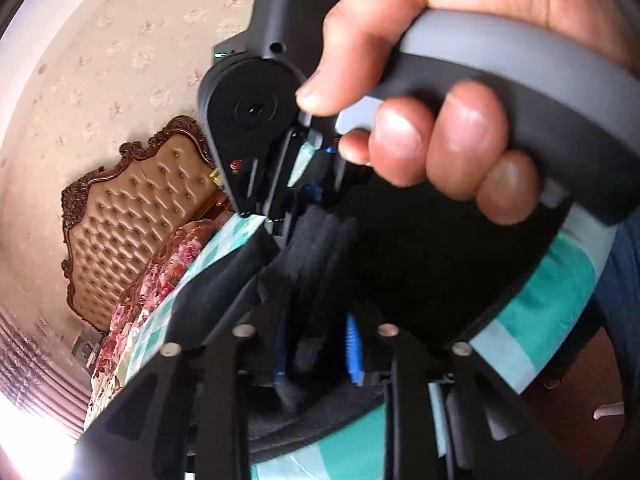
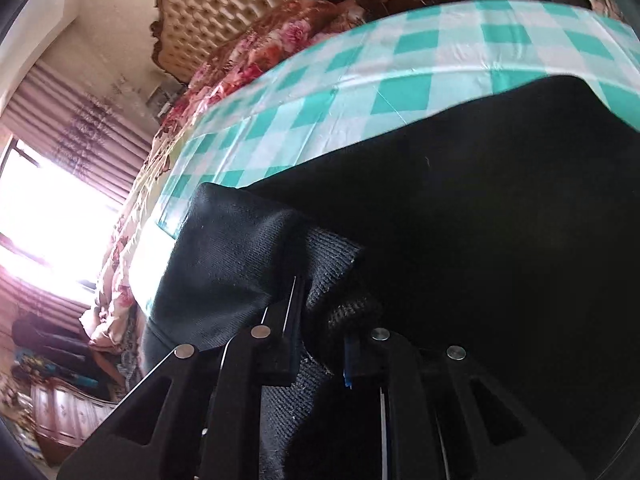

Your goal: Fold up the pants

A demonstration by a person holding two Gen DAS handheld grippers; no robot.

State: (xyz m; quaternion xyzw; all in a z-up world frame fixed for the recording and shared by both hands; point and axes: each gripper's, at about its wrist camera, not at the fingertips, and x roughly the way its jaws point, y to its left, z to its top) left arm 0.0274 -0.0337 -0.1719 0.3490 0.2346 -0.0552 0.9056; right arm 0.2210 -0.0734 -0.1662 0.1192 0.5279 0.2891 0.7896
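The right gripper [image 2: 320,344] pinches a bunched edge of the pants [image 2: 480,240] on the checked cloth [image 2: 400,88], the left gripper [image 1: 316,344] loosening, so that fold could slip.

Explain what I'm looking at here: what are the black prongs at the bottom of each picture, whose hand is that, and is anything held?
Each picture comes from a camera on a hand-held gripper, looking along its two black fingers. In the left wrist view a person's hand holds the right gripper. Black pants lie on a teal checked cloth; a tufted headboard stands behind. The right gripper is pinching a bunched fold of the pants. The left gripper has dark fabric between its fingers, but motion blur hides whether it grips.
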